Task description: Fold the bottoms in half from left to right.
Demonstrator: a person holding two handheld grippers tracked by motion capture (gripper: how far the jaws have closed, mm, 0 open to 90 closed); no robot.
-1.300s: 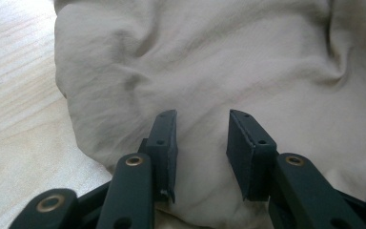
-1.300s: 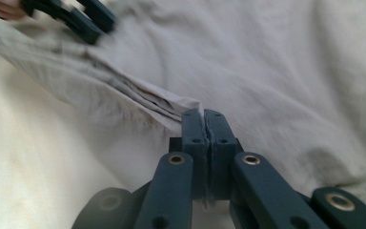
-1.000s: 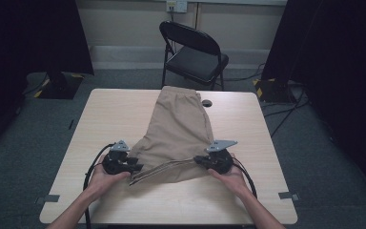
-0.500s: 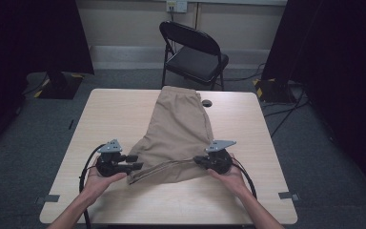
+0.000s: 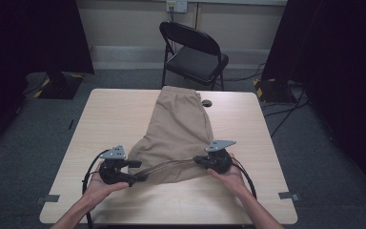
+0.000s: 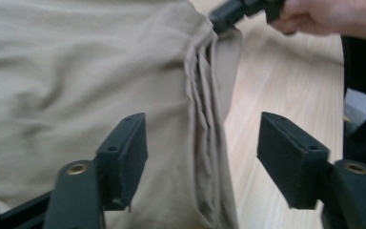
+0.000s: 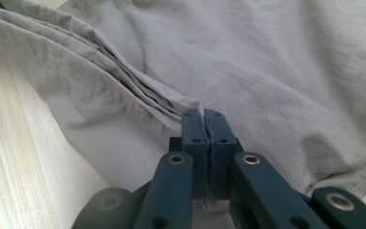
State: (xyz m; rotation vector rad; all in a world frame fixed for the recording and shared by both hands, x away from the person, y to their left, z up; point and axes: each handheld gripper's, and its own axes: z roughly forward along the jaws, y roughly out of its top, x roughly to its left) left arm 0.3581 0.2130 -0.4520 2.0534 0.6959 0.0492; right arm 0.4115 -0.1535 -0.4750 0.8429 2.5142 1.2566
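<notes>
The tan shorts [image 5: 178, 133] lay along the middle of the counter [image 5: 105, 114], waistband at the far edge and hem toward the person, with bare wood open to left and right and a strip free along the near edge. The right gripper [image 5: 201, 161] had its jaws clamped tight on the gathered hem at the near right corner. The left gripper [image 5: 138, 171] sat at the near left corner with its jaws spread wide, having just been opening; the bunched hem [image 6: 207, 143] ran between them, untouched by either. A second earlier those jaws pinched the hem closer in; since then the left hand had drawn back leftward, and the right had kept its place.
</notes>
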